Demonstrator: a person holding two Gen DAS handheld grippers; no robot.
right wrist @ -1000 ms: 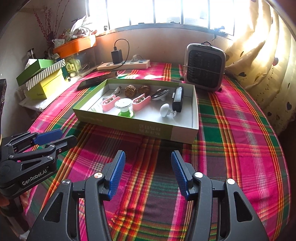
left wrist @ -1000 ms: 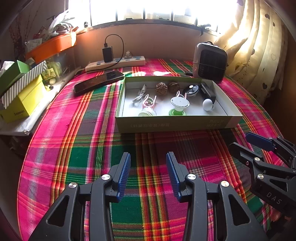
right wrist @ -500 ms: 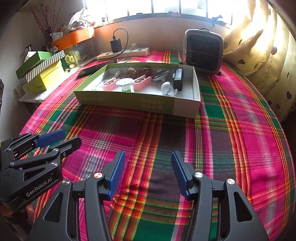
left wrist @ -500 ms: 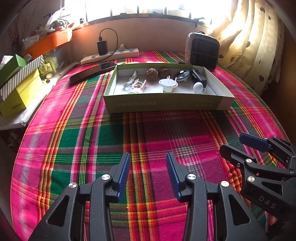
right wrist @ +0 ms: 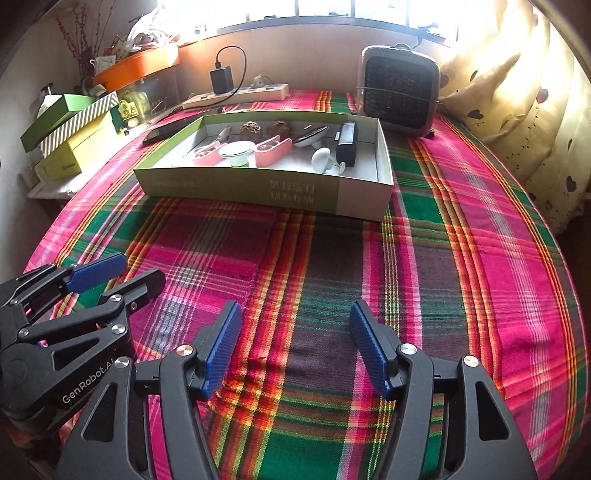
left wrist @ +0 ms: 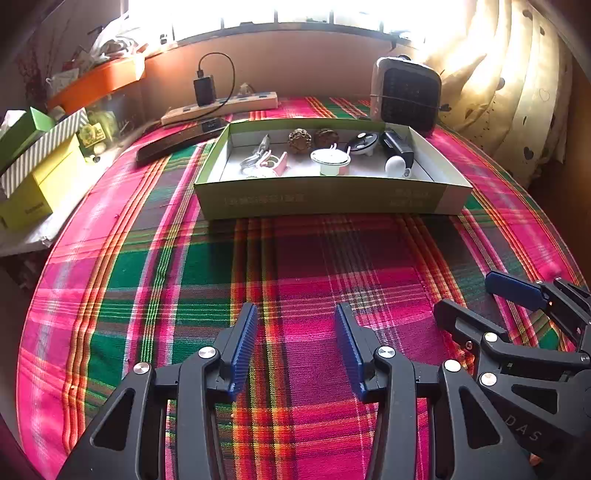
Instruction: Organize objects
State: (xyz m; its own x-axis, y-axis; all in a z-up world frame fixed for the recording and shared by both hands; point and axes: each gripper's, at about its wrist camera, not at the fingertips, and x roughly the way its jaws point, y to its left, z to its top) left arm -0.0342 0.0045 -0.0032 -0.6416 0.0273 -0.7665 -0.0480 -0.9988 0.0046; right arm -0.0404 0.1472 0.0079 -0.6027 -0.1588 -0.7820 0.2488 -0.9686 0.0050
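Two grippers opening, empty, box [left wrist: 325, 199] well ahead

A lived-in room in a home: a tabletop [right wrist: 461, 236] under a bright plaid cloth sits beneath a sunlit window [right wrist: 321, 7] hung with a heart-print curtain [right wrist: 517, 110]. A small heater [right wrist: 399, 96], a power strip [right wrist: 236, 96] with a charger [right wrist: 221, 79], stacked gift boxes [right wrist: 70, 129] and an orange tray [right wrist: 136, 68] of clutter line the edges.

The left gripper [left wrist: 295, 343] and right gripper [right wrist: 295, 343] are angled downward, side by side; both jaws are opening, apparently with nothing between them.
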